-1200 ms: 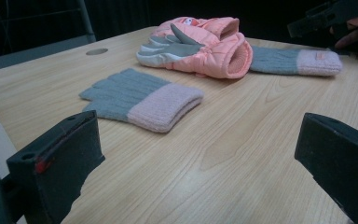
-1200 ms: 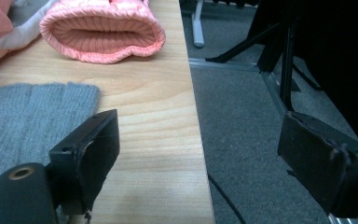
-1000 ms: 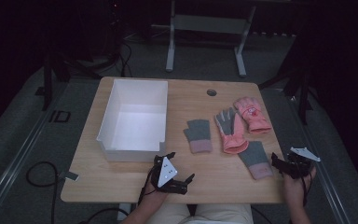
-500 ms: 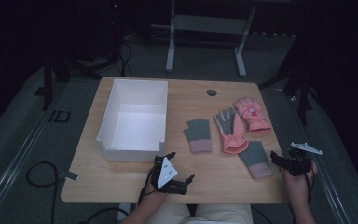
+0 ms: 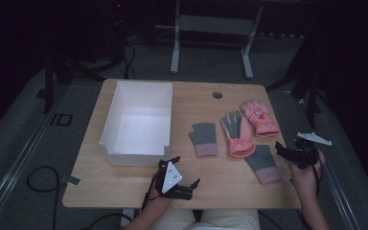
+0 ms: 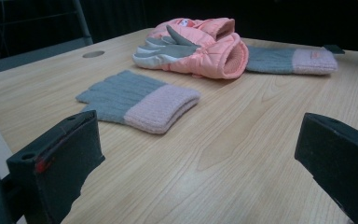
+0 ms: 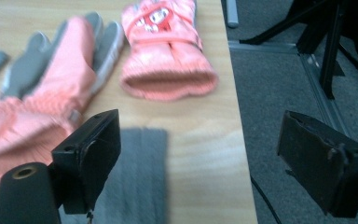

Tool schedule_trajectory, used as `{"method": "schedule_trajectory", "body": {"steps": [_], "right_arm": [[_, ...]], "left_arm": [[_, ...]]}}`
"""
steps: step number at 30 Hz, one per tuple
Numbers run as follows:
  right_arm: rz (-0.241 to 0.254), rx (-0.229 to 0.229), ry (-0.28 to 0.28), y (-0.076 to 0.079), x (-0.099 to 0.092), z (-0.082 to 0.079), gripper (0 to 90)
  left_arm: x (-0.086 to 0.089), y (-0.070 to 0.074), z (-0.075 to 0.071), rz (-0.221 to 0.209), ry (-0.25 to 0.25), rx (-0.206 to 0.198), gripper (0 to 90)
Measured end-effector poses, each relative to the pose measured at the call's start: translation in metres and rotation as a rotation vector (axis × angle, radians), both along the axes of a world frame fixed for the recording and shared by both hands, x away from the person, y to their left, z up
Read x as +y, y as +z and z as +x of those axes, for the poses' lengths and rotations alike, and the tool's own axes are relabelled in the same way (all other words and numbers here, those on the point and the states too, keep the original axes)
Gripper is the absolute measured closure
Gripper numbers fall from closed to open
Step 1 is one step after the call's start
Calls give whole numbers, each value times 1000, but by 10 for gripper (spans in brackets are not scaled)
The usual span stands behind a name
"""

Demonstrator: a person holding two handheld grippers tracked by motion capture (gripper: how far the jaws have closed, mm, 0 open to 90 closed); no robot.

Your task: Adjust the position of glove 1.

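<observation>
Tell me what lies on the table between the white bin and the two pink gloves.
In the high view, one grey knit glove with a pink cuff lies flat between the white bin and the pink gloves, touching neither; bare wood lies on each side of it.

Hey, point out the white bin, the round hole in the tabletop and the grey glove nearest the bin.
white bin (image 5: 139, 122), high view, inside floor.
round hole (image 5: 217, 95), high view, its centre.
grey glove (image 5: 204, 138), high view, knit palm.

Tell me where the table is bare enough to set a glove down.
Bare wood: the front strip between the left gripper and the near grey glove, and the back edge around the hole. The white bin is empty. Crowded: the four gloves at right.
</observation>
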State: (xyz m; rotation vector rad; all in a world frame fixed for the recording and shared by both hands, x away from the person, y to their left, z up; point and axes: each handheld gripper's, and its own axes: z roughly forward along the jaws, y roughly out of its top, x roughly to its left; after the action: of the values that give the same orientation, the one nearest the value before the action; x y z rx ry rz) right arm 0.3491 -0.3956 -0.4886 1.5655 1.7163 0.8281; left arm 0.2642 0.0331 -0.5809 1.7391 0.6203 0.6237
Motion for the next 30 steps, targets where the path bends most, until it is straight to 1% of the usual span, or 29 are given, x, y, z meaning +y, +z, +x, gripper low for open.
{"method": "schedule_trajectory", "body": {"steps": [2,5,8,17,18,19,21,30], "right_arm": [[4,-6,9,6,3,3,141],[-3,-12,25,12,10,7,148],[-7,-10,46,18,17,11,161],[-5,-17,112,32,42,21,185],[-5,-17,112,32,42,21,185],[-9,-21,136,36,51,25,196],[-10,-23,141,37,53,26,199],[-22,-35,225,48,88,38,227]], "left_arm": [[0,0,0,1,0,0,3],[0,0,0,1,0,-1,3],[0,0,0,-1,-1,1,3],[0,0,0,0,-2,-1,3],[0,0,0,0,-2,-1,3],[0,0,0,-1,-2,1,3],[0,0,0,0,-3,-1,3],[0,0,0,2,-3,-1,3]]}}
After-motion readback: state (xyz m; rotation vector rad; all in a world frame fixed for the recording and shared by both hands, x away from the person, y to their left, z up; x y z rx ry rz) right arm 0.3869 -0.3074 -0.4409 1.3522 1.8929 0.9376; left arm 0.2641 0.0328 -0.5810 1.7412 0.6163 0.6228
